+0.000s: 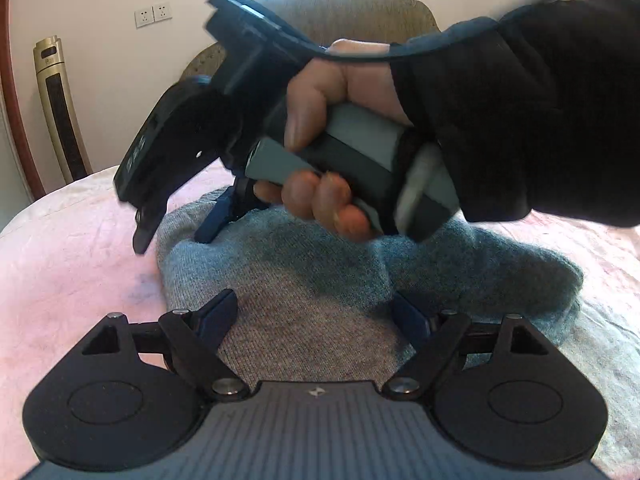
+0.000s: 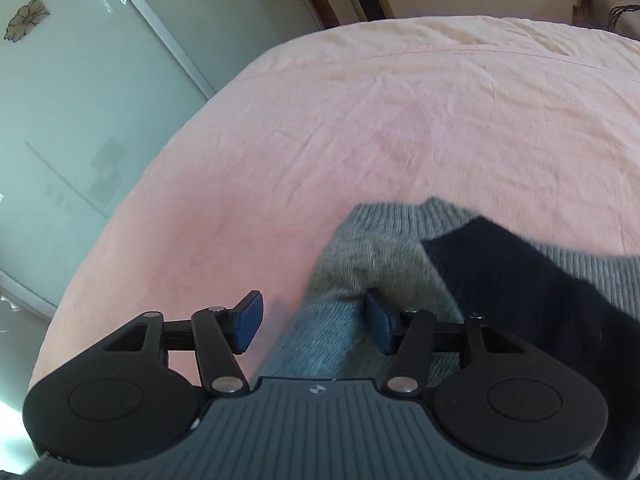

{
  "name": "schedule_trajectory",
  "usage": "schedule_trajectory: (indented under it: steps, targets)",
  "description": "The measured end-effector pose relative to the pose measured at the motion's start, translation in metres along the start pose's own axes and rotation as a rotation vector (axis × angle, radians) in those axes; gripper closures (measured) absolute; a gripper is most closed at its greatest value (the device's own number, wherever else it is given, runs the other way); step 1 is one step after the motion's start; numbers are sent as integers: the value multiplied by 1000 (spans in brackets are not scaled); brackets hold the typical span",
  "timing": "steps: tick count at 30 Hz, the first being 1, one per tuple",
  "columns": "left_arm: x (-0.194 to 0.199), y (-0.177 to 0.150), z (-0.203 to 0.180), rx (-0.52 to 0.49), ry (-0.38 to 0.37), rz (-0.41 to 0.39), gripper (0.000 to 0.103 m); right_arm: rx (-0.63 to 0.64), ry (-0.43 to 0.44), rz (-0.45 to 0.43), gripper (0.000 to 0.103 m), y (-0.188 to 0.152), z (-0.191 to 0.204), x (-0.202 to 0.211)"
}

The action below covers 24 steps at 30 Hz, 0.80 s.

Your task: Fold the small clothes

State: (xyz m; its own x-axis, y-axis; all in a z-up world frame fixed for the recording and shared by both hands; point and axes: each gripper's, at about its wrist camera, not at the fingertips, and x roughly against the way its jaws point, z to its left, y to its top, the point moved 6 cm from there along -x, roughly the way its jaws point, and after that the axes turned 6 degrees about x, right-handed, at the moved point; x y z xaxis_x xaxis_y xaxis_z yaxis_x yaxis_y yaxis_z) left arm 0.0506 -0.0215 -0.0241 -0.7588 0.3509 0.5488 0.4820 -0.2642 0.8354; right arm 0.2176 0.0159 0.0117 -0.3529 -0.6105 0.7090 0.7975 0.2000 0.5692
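- A grey knitted garment (image 1: 304, 280) is seen lying in a bunched heap on the pink bed cover (image 1: 72, 280); in the right wrist view its ribbed edge (image 2: 384, 212) is turned away from the camera.
- The left gripper (image 1: 314, 320) is held low over the near part of the garment, and its jaws are spread wide with knit fabric showing between them; nothing is clamped.
- The right gripper (image 2: 316, 322) is seen in its own view with jaws wide apart; the right-hand pad (image 2: 378, 320) is set on or just over the garment's fold, while the other pad is over bare bed cover.
- In the left wrist view the right gripper's tips (image 1: 216, 216) are pointed down onto the far edge of the garment, and its grey handle is wrapped by the right hand (image 1: 332, 152) in a black sleeve.
- A dark sleeve (image 2: 532, 280) is laid across the garment on the right of the right wrist view.
- A tan upholstered headboard (image 1: 344, 12), a wall socket (image 1: 153, 15) and a gold standing unit (image 1: 60, 108) are visible behind the bed.
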Motion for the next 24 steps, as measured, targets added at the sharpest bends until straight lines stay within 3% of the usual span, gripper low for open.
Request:
schedule_trajectory:
  steps: [2, 3, 4, 5, 7, 9, 11, 12, 13, 15, 17, 19, 21, 24]
  targets:
    - [1, -1, -1, -1, -2, -2, 18, -108, 42, 9, 54, 5, -14, 3]
    - [2, -1, -1, 1, -5, -4, 18, -114, 21, 18, 68, 4, -18, 8]
    - [2, -1, -1, 4, -7, -6, 18, -127, -10, 14, 74, 3, -21, 17]
    - [3, -2, 0, 6, -8, -7, 18, -155, -7, -17, 70, -2, -23, 30]
    - [2, -2, 2, 9, -12, -9, 18, -188, 58, -99, 50, -10, -27, 60]
    - [1, -3, 2, 10, -15, -9, 17, -231, 88, -137, 40, -23, -39, 82]
    - [1, -4, 1, 5, -15, -8, 17, -270, 35, -125, 40, -38, -64, 87]
    - [1, -4, 1, 1, -12, -7, 17, -278, 11, -129, 55, -46, -75, 88]
    - [1, -4, 0, 0, -11, -7, 17, -290, 4, -149, 77, -51, -86, 87]
    - [2, -5, 1, 3, -9, -8, 17, -344, -36, -154, 96, -55, -98, 91]
    - [2, -4, 5, 2, -7, -8, 17, -317, -107, -182, 90, -57, -90, 101]
    - [4, -4, 7, 3, -7, -8, 16, -226, -154, -209, 49, -58, -68, 111]
    - [4, -2, 4, 1, -8, -7, 15, -147, -135, -211, 31, -59, -46, 111]
    - [5, -2, 2, -3, -8, -6, 15, -50, -231, -126, 30, -66, -44, 88]
